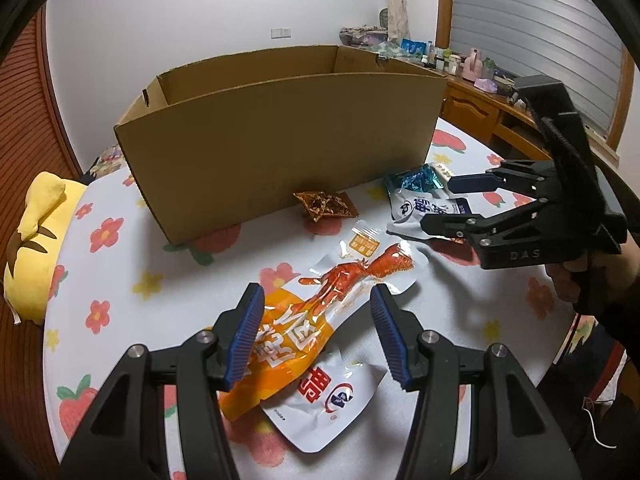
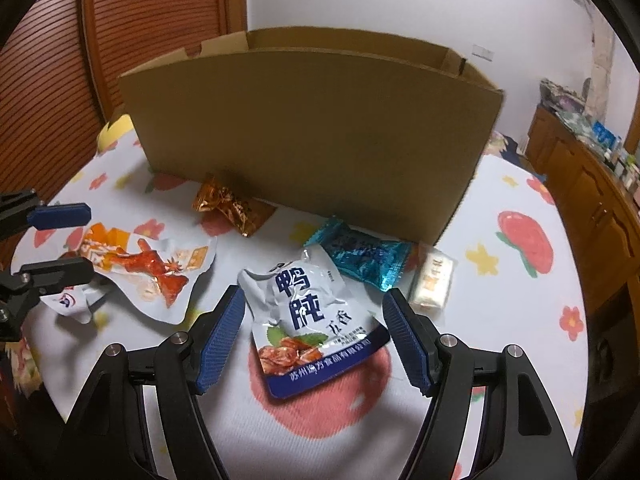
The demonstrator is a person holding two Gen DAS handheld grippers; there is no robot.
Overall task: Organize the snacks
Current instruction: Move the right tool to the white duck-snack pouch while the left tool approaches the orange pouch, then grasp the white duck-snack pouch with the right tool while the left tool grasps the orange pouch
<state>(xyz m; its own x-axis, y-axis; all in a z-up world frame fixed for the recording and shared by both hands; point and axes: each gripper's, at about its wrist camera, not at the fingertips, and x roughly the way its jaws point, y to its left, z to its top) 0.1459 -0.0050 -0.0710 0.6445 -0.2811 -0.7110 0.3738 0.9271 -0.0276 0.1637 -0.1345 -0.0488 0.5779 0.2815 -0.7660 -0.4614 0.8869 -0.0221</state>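
Note:
An open cardboard box (image 1: 280,136) stands on the flowered table; it also shows in the right wrist view (image 2: 312,132). My left gripper (image 1: 318,336) is open, its jaws either side of an orange-and-white snack pack (image 1: 316,312) that lies on a white pack (image 1: 328,404). My right gripper (image 2: 314,340) is open, straddling a white-and-blue duck snack pack (image 2: 308,312). The right gripper also shows in the left wrist view (image 1: 440,204). A teal packet (image 2: 362,254), a pale wrapped cake (image 2: 434,282) and an orange foil packet (image 2: 230,206) lie by the box.
A yellow plush toy (image 1: 34,248) lies at the table's left edge. A wooden dresser (image 2: 592,184) crowded with small bottles stands to the right. A slatted wooden door (image 2: 44,92) is behind on the left. The tablecloth (image 2: 520,320) has a flower and strawberry print.

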